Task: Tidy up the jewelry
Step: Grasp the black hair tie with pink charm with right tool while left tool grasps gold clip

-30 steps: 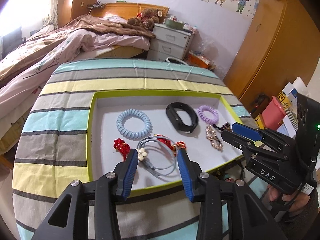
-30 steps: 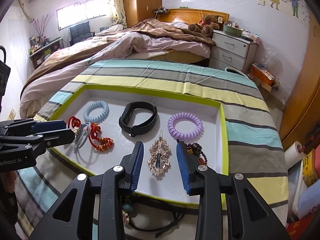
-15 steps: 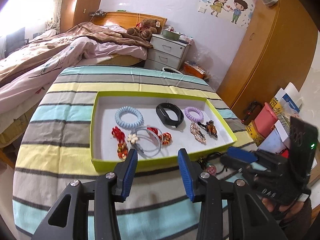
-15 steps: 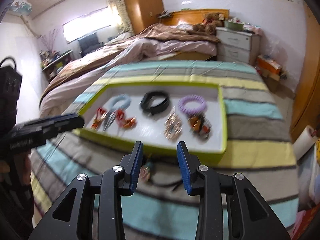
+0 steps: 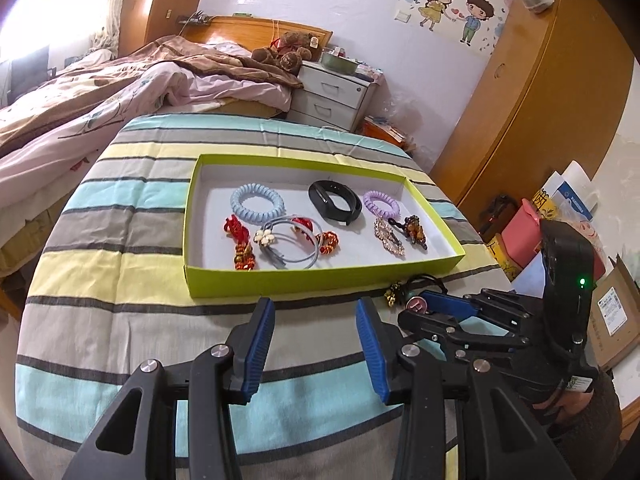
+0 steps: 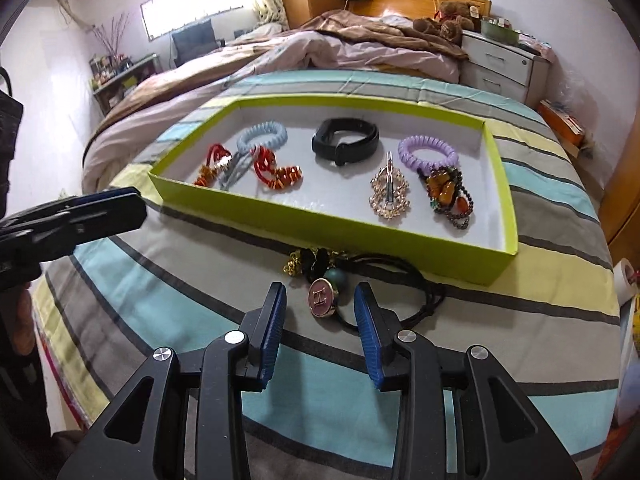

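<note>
While its blue-padded jaws are held spread with nothing pinched, the right gripper is poised low over the striped cloth, and a pink round charm marked with an H is seen lying on the cloth between its fingertips, apart from both pads. That charm is joined to a black hair tie heaped with a teal bead and gold links just in front of the lime-green tray. The left gripper is likewise held spread and empty above the cloth, near the tray's front wall, with the right gripper visible to its right side, gripped by a hand. Inside the tray, on its white floor, a pale blue coil tie, a black band and a purple coil tie are set in a row along the far side; nearer the front, red and gold cords tangled with a grey hair tie, a gold filigree clip and a dark beaded bracelet with amber stones are laid. The cloth, banded in teal, grey and yellow, is spread over a rounded table. Beyond it, a bed with rumpled pink and brown bedding is seen against a wooden headboard, with stuffed bears beside a white drawer unit. A wooden wardrobe is stood on the right, and a cartoon sticker of two children is fixed on the white wall.
</note>
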Demonstrator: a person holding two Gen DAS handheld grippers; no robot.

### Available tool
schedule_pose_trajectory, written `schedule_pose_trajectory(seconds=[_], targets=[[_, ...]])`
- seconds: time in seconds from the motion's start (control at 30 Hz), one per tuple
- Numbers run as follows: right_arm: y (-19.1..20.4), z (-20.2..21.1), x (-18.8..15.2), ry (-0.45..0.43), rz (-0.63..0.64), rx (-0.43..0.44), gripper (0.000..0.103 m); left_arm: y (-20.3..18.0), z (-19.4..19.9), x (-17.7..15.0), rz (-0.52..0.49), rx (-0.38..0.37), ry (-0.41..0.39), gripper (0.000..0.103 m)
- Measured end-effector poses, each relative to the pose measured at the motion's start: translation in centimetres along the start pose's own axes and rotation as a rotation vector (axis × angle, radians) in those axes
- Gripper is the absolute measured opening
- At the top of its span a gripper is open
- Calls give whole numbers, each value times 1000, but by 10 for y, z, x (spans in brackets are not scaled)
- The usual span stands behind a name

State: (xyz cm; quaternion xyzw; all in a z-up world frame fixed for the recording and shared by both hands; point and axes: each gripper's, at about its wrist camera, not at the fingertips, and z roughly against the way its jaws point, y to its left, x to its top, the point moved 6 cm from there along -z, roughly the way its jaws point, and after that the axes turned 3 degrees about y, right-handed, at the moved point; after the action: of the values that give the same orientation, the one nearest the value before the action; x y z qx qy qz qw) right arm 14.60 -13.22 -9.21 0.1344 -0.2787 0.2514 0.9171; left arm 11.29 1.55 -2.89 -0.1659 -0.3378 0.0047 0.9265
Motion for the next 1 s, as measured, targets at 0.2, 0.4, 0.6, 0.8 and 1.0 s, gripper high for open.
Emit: schedule_pose_trajectory(seconds=[0.2,0.4,0.6,0.8,1.0], targets=[[-2,-1,-1,-2,-2,1,36,1,-1,-2,2,2,10,42],[0,1,-3,-8,24,-25,16,-3,-3,-2,-3,0,13,42],[-4,10,-4,-31,21,-29,11,-12,-9,0,-15,-12,23,42],[-16,26,-7,-75,-17,-43,11,-26,-18,0,-44,-21,39,42],[-33,43,-13,-108,-52,-70,11,-48,-37,2,-90,-42,73,43]])
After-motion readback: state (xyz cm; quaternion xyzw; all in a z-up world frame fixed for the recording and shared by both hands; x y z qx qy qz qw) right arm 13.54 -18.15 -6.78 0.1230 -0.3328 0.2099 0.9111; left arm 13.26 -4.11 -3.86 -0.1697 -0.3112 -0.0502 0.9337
